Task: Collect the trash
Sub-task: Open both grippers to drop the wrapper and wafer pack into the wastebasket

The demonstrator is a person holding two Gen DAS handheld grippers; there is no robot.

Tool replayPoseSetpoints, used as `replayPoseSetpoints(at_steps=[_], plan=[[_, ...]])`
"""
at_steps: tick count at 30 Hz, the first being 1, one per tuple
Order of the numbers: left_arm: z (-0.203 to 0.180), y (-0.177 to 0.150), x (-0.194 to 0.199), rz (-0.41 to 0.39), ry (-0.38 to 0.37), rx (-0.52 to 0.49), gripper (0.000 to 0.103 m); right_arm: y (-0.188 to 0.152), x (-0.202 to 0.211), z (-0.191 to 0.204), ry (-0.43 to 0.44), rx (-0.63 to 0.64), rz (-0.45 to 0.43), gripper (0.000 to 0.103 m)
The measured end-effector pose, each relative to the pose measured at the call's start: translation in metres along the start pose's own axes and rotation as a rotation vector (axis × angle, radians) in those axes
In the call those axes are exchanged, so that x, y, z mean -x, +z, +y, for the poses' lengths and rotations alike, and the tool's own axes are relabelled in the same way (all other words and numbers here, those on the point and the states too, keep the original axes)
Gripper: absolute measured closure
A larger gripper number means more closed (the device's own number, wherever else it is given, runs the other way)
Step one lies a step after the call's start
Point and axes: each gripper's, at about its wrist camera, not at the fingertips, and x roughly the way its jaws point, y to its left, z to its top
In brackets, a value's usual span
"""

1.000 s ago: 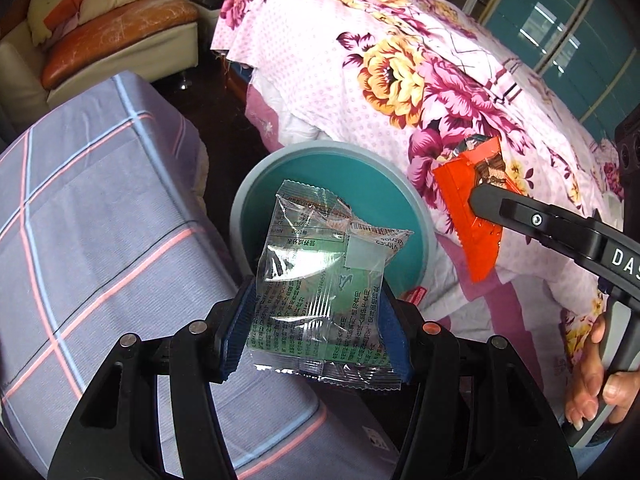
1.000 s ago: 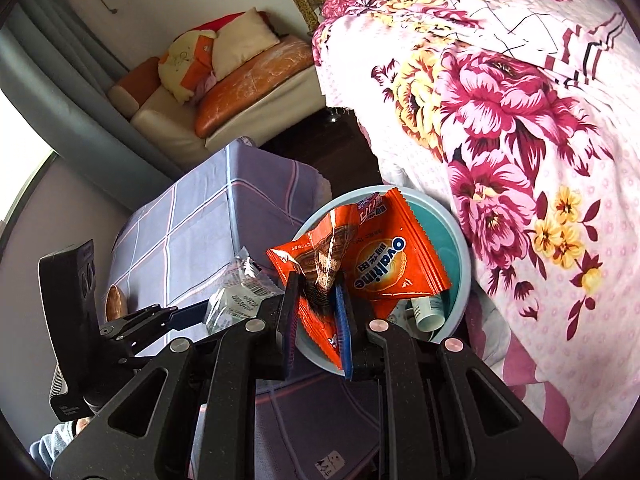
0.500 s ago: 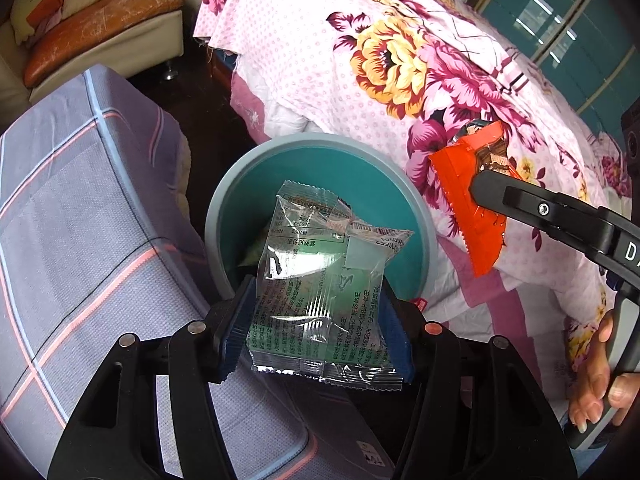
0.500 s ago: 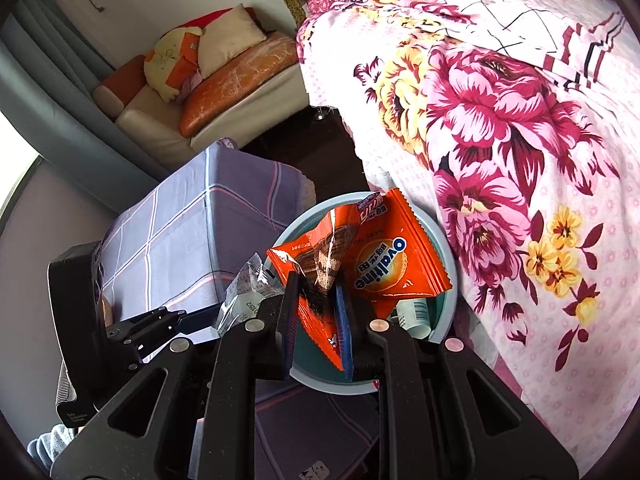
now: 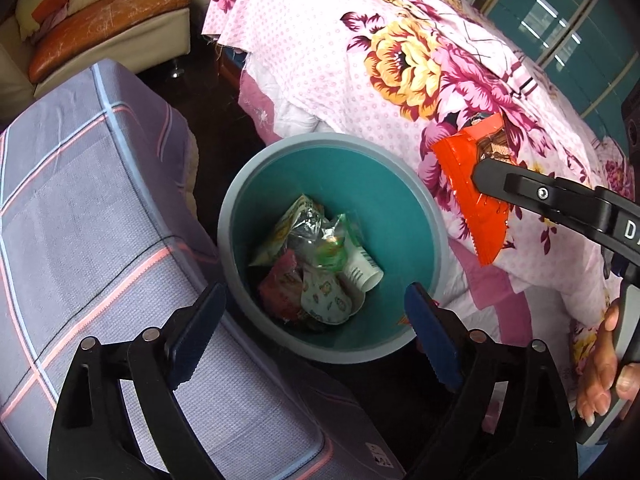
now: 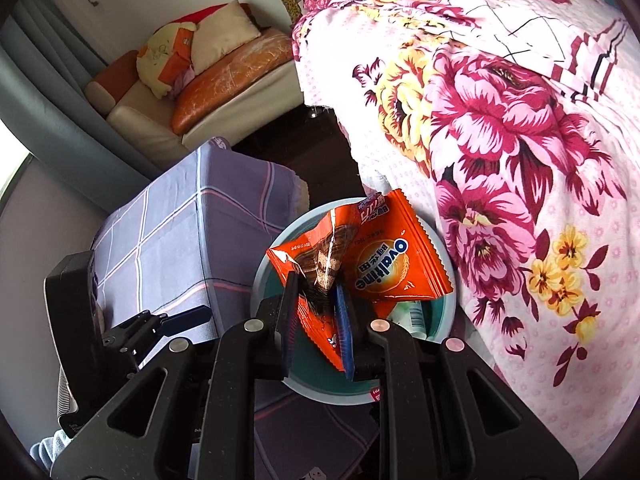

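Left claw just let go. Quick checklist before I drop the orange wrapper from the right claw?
1. Left claw empty, its jaws just opened: ok.
2. Clear wrapper lies in the bin: ok.
3. Right claw shut on the orange wrapper: ok.
4. Orange wrapper over the bin mouth: cannot tell; the left view puts it beside the rim.
5. Room left in the bin: ok.

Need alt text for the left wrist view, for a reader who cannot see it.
The left hand-held gripper, jaws open and empty, hangs over a teal bin holding wrappers and a paper cup. At right, the right hand-held gripper holds an orange wrapper beside a floral bedspread.
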Motion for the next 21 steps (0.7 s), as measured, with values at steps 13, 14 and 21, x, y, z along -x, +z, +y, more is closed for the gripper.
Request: replayPoseSetpoints(at_steps=[13,14,21], plan=[[0.027,-0.020,0.024,-0.026,-0.006,0.048,0.012,-0.005,-0.012,0.015,-0.029,-0.020,0.052,0.035],[0.029,-0.021,0.026,-0.029,-0.007,0.051,0.012,-0.006,-0.011,0.018,-0.036,-0.016,0.051,0.035],[0.048,-0.037,0.043,-0.048,-0.018,0.087,0.012,-0.014,-0.008,0.039,-0.063,-0.001,0.068,0.029]])
